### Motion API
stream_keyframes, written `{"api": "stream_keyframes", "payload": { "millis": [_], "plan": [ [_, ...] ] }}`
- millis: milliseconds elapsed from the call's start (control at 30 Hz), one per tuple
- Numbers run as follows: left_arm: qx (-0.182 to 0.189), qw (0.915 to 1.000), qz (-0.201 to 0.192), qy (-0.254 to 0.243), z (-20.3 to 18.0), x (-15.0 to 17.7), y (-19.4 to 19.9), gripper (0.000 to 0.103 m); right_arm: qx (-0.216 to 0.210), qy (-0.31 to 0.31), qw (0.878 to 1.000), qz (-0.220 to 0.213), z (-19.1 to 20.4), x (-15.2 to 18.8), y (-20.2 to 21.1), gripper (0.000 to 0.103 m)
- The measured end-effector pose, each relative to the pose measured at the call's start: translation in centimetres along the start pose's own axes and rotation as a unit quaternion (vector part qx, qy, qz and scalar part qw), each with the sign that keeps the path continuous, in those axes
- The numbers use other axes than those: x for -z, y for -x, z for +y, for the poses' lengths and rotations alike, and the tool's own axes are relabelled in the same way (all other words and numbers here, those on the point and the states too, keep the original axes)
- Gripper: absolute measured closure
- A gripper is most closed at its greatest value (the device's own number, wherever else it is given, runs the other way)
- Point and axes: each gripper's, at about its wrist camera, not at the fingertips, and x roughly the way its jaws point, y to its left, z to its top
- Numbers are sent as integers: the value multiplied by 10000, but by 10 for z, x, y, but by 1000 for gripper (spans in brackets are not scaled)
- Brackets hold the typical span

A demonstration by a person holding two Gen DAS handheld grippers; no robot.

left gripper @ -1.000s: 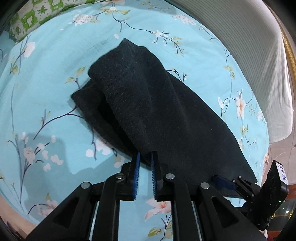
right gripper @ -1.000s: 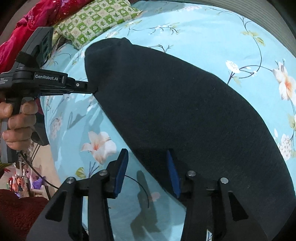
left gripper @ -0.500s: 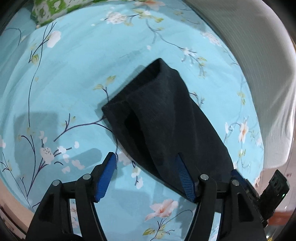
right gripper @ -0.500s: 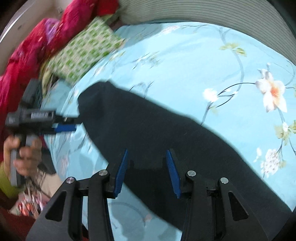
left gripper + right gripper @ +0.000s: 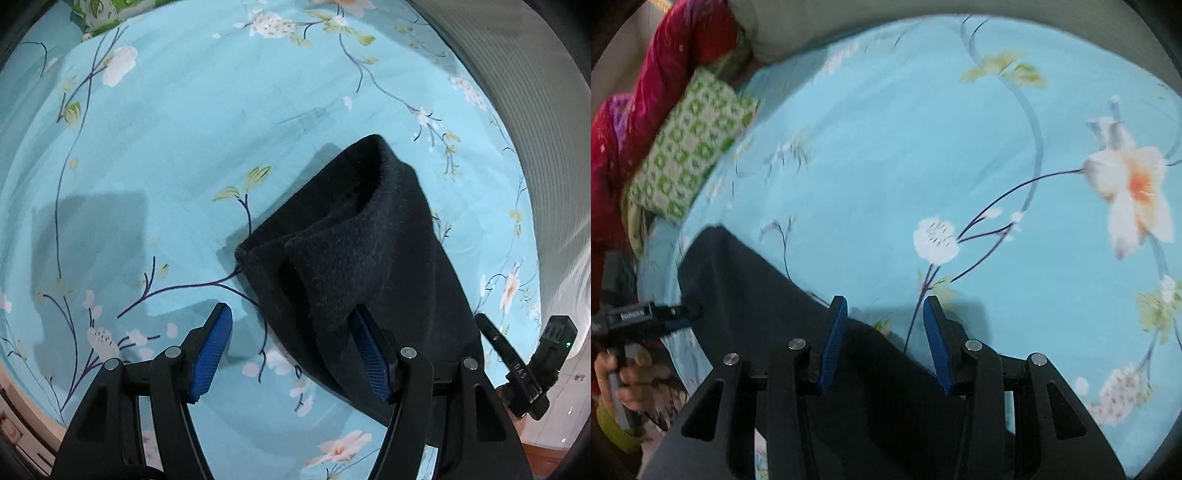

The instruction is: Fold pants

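We are looking down on a bed covered by a pale blue floral sheet (image 5: 177,140), with a green-and-white patterned pillow (image 5: 690,147) and a bundled red quilt (image 5: 661,59) at its far corner. On the sheet lie the black pants (image 5: 369,236), already doubled over into a long, narrow shape. In the left wrist view their long axis runs from the fold-over end at centre down toward the lower right, where the right gripper (image 5: 491,332) shows at the edge.

Our left gripper (image 5: 290,350) points steeply down, jaws spread wide and holding nothing; one blue pad sits at the edge of the cloth, the other over bare sheet. Our right gripper (image 5: 882,339) also points steeply down, jaws partly apart and empty, with the pants' edge crossing just below its near pad. We judge the left gripper nearer the loose folded end. A hand (image 5: 624,373) grips the left tool's handle.
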Motion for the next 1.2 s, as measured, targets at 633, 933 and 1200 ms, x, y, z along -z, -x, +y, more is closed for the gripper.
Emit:
{"api": "stream_keyframes", "payload": {
  "millis": [633, 933, 1200],
  "plan": [
    [280, 9922, -516, -1097, -26, 8, 9, 88, 701, 1595, 9845, 215, 45, 24, -12, 92],
    [1027, 9719, -1228, -1725, -34, 31, 90, 89, 470, 1085, 9862, -1155, 47, 19, 63, 94],
    [580, 9776, -1055, -1724, -3, 26, 66, 89, 436, 1010, 9874, -1139, 63, 25, 39, 94]
  ]
}}
